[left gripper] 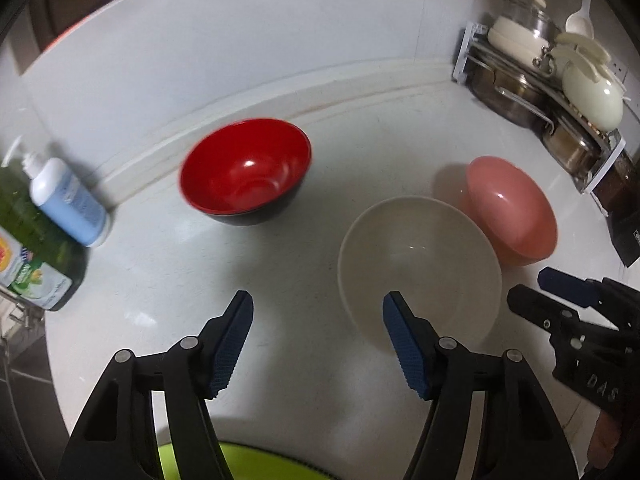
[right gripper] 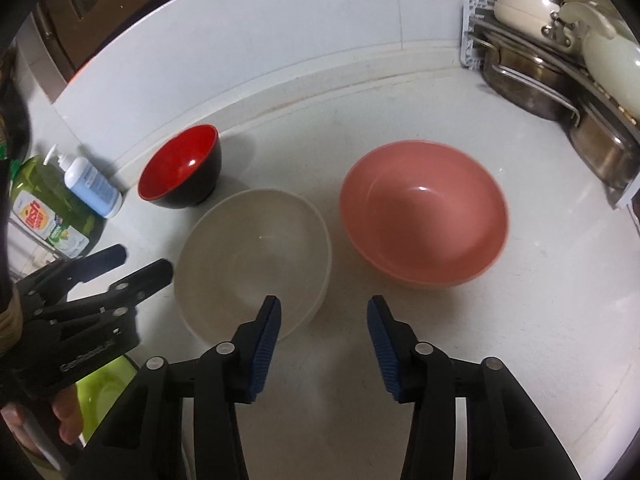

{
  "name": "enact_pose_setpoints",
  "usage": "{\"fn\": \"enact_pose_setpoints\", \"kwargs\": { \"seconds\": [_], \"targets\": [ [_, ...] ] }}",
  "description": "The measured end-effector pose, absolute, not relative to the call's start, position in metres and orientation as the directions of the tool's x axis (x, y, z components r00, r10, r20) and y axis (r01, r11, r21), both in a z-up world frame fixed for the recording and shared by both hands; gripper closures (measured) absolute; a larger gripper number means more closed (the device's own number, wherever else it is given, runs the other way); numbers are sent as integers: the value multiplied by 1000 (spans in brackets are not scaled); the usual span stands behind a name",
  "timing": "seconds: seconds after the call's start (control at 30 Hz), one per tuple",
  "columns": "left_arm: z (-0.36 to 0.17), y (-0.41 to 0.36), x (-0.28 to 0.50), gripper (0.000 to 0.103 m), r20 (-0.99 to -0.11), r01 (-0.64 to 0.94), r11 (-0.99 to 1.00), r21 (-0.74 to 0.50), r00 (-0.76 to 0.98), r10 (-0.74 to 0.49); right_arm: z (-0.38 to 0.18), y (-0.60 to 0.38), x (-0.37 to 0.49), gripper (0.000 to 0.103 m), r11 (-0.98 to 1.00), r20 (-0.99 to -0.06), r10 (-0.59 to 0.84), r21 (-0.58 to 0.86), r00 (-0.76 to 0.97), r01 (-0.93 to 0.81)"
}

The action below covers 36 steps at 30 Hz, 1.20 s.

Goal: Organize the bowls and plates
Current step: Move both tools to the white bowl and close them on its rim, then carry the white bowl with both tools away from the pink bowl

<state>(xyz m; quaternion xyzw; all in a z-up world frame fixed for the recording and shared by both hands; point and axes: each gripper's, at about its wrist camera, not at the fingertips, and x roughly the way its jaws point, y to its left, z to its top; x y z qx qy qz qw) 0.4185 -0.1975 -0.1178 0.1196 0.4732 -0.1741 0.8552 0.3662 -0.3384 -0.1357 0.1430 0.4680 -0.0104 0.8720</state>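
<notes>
Both claws, left (left gripper: 318, 344) and right (right gripper: 324, 346), open and empty over the desk (right gripper: 460, 340). Risk: crowding white bowl (right gripper: 256, 256), knocking it into pink bowl (right gripper: 424, 212).

At my nine o'clock a white-and-blue pump bottle (right gripper: 93, 188) stands just beside a green dish-soap bottle (right gripper: 50, 210) on the white countertop (right gripper: 500, 320). Up at my two o'clock, a corner rack (right gripper: 532, 68) holds steel pots and cream-coloured lids.

Red-inside black bowl (left gripper: 245, 172), cream bowl (left gripper: 420, 268), pink bowl (right gripper: 424, 214), lime-green plate (right gripper: 102, 394)
</notes>
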Motion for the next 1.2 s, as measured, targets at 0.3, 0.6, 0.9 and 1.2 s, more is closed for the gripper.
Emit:
{"fn": "enact_pose_setpoints", "kwargs": {
  "seconds": [0.3,0.6,0.9,1.2],
  "targets": [
    [-142,-215,443,49,-881,432,902,23,436,-186,-153,-336,385,71,958,-846,133,244,515,152],
    [-154,-221,453,77,-901,447,895,7,391,-188,-159,-336,392,87,960,-856,131,235,499,151],
    [-156,-220,453,94,-908,428,903,-42,360,-213,-159,-338,392,90,956,-854,130,242,504,163],
    [-133,-211,427,94,-893,414,909,-51,389,-227,-138,-338,368,90,958,-839,145,252,524,139]
  ]
}}
